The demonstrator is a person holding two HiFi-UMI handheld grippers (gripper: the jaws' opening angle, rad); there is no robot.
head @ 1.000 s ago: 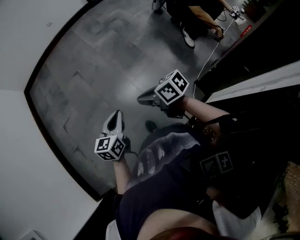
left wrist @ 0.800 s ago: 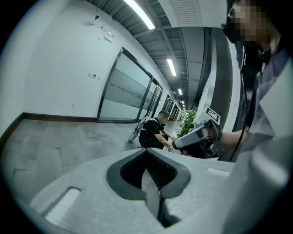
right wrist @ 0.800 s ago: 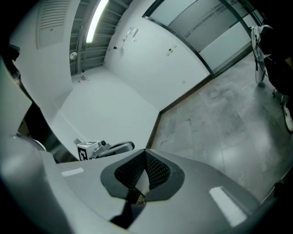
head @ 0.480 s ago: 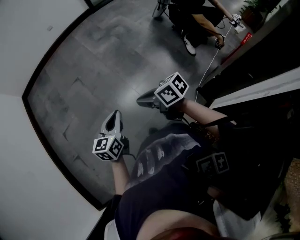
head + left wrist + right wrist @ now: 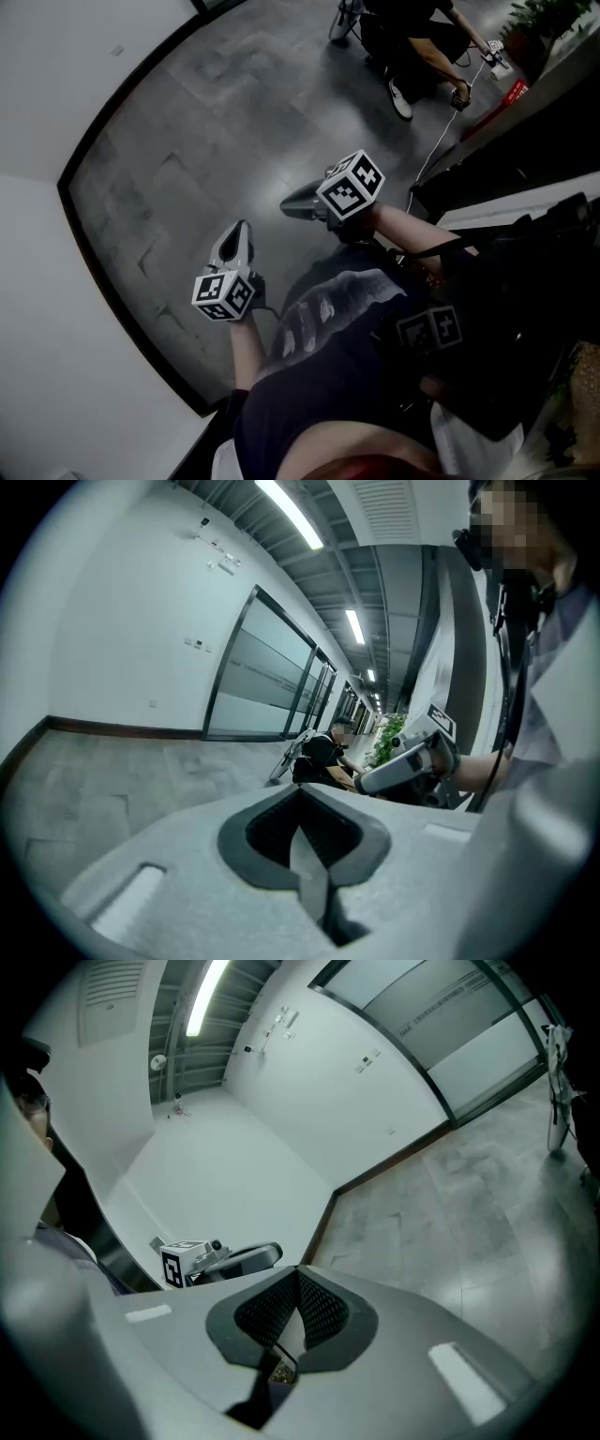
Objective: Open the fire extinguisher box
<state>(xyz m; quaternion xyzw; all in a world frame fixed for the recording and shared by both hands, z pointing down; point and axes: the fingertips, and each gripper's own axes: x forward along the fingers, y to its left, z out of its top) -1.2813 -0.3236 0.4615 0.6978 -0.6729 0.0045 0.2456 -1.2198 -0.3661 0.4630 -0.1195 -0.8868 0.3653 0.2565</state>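
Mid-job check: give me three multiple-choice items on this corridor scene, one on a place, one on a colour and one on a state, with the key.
1. In the head view, where is the crouching person?
A. top right
B. bottom left
C. dead centre

2. What colour is the floor?
A. red
B. grey
C. yellow

3. How do the left hand-held gripper's jaws stand?
A. wide apart
B. closed on a handle
C. together, empty

Key:
1 A: the person crouches beyond the right hand-held gripper.
2 B: grey tiles run to the white wall.
3 C: the left gripper view shows the jaws meeting with nothing between them.
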